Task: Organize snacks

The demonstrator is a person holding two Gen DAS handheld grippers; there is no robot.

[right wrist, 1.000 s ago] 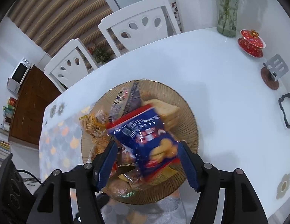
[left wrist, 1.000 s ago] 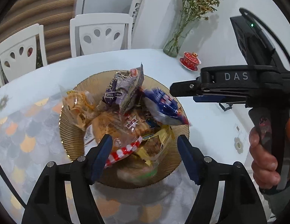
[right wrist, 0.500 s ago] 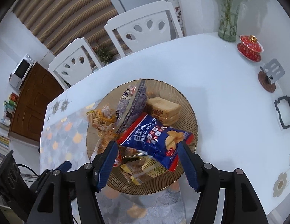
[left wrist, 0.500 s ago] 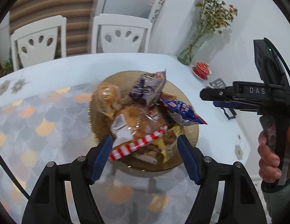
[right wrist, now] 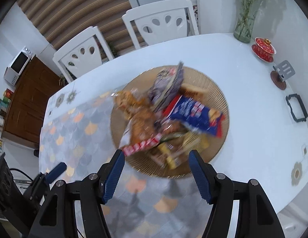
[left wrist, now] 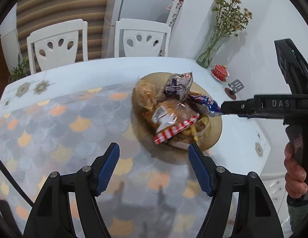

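White table (right wrist: 243,107) with scale-patterned mat (left wrist: 60,130), white chairs (left wrist: 56,43) behind

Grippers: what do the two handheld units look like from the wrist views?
Both are matte black. The left gripper and right gripper have fingers faced with blue cross-hatched pads and silver pivot bolts. Seen side-on, the right unit reads "DAS" in grey, shows a small green light, and trails a black cable.

Each gripper is black plastic. The left gripper (left wrist: 154,167) has two fingers (left wrist: 106,168) faced with blue textured pads, with silver screws at the joints. The right gripper (right wrist: 155,173) matches it (white letters "DAS" show on its side, at the right of the left view). A hand (left wrist: 295,174) wraps its dark handle. A black cable runs at lower left.
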